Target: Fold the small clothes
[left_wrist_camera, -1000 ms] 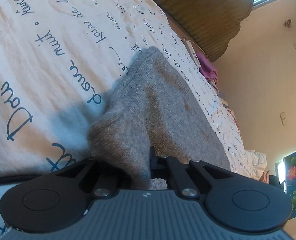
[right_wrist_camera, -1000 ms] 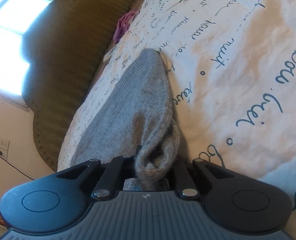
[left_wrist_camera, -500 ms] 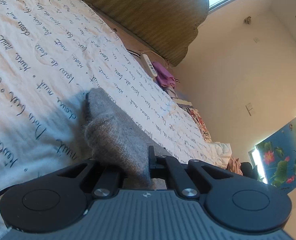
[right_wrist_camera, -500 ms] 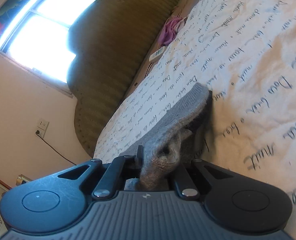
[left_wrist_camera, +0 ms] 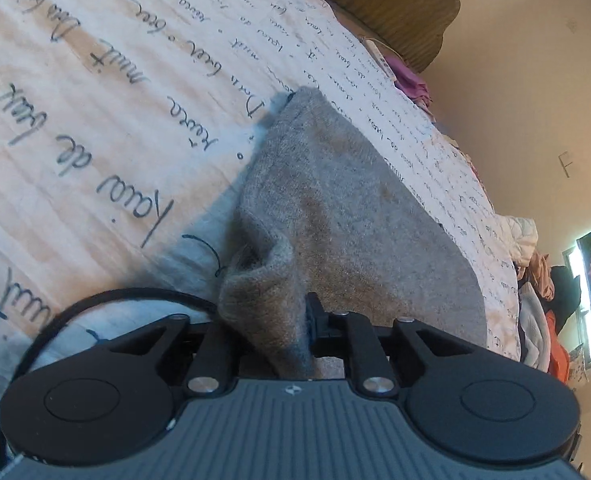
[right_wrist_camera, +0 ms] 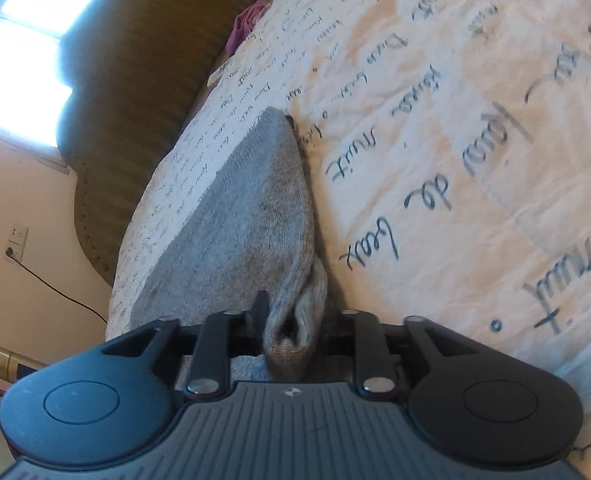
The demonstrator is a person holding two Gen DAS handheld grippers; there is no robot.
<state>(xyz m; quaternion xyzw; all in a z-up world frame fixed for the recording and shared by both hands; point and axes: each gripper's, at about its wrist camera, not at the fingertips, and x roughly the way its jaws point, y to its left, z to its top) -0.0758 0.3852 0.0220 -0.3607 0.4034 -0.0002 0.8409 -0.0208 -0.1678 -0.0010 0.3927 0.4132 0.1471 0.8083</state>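
Grey knit garment (left_wrist_camera: 335, 208) lies on the script-printed bedspread (left_wrist_camera: 115, 92), 1 end gathered into each of the 2 grippers. In the left wrist view the left gripper (left_wrist_camera: 291, 320) has its jaws pressed together on a bunched corner of the cloth at 6 o'clock, and the rest of the piece runs away from them toward 12 o'clock, narrowing to a far corner that rests on the spread. In the right wrist view the right gripper (right_wrist_camera: 291, 320) pinches a rolled, doubled edge of the same garment (right_wrist_camera: 247, 216), again at 6 o'clock, with the fabric stretching off toward 11 o'clock to its far tip.

So the long axis runs straight out from both sets of jaws, near end held, far end lying on the bed toward the headboard (right_wrist_camera: 135, 60). Neither hand looks clearly nearer that far edge; each holds its own near corner, with the cloth spanning between them.

The fold likely turns on carrying both held corners forward along that axis, over the body of the garment, to meet the far edge. Uneven travel between the 2 would skew the crease. A pink cloth (left_wrist_camera: 409, 80) sits well apart, near the headboard.
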